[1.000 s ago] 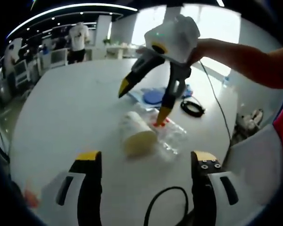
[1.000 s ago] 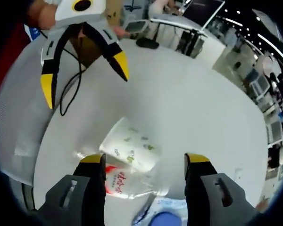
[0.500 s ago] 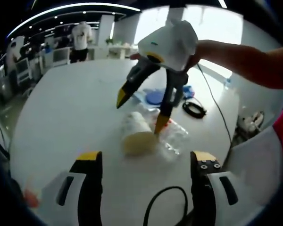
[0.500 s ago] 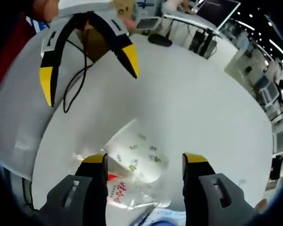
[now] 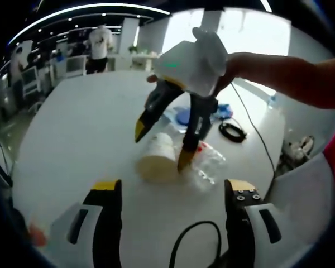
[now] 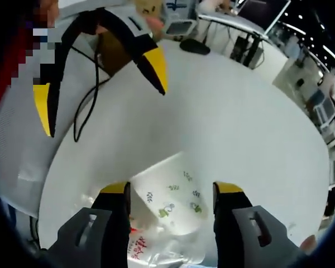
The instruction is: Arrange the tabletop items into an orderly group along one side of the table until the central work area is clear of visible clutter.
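Note:
A white paper cup [image 5: 152, 166] with small green prints lies on its side on the round white table [image 5: 78, 128]. My right gripper [image 5: 162, 146] comes down from above, open, its yellow-tipped jaws straddling the cup. In the right gripper view the cup [image 6: 176, 215] sits between the jaws of the right gripper [image 6: 172, 190]. A clear plastic bag [image 5: 210, 164] with red print [image 6: 137, 245] lies against the cup. My left gripper [image 5: 173, 187] hangs open above the near table edge, holding nothing, and the left gripper [image 6: 99, 89] faces the cup from across.
A blue round item [image 5: 181, 116] on clear wrapping and a black coiled cable [image 5: 230, 131] lie beyond the cup. Another black cable [image 5: 192, 240] loops at the near edge. A small orange thing [image 5: 36, 237] lies at the left. Desks, monitors and a person [image 5: 100, 44] stand beyond the table.
My right gripper has dropped lower and shifted over the cup, so its jaws now straddle it. The left gripper has stayed where it was.

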Tool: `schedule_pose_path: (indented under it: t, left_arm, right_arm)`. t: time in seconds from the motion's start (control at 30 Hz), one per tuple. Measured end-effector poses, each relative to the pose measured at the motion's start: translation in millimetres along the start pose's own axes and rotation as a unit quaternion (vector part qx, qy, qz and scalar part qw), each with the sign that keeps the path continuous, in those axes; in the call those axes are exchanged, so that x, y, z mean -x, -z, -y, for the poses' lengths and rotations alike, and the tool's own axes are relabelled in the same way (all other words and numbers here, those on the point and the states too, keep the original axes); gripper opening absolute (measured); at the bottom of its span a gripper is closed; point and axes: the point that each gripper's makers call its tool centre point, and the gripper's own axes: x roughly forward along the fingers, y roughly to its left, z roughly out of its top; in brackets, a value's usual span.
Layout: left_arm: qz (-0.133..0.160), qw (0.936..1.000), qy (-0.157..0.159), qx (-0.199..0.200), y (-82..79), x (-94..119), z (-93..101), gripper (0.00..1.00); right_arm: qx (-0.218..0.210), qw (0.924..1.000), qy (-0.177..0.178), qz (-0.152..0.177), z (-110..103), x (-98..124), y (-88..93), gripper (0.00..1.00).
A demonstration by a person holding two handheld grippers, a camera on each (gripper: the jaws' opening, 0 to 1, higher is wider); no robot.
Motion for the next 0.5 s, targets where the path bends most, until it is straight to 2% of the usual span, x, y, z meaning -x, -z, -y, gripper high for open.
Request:
schedule_pose_path:
  t: [0.3, 0.5]
  left_arm:
    - [0.005, 0.9999, -0.006, 0.008, -2.1, 2, -5.7, 0.72]
    - [0.003, 0.9999, -0.007, 0.009, -1.7, 2, -5.9, 0.72]
  right_arm:
    - [0.02, 0.9995, -0.014, -0.021, 0, -12, 3.6, 0.53]
    - [0.019, 0.9995, -0.012, -0.021, 2, -12, 4.0, 0.5]
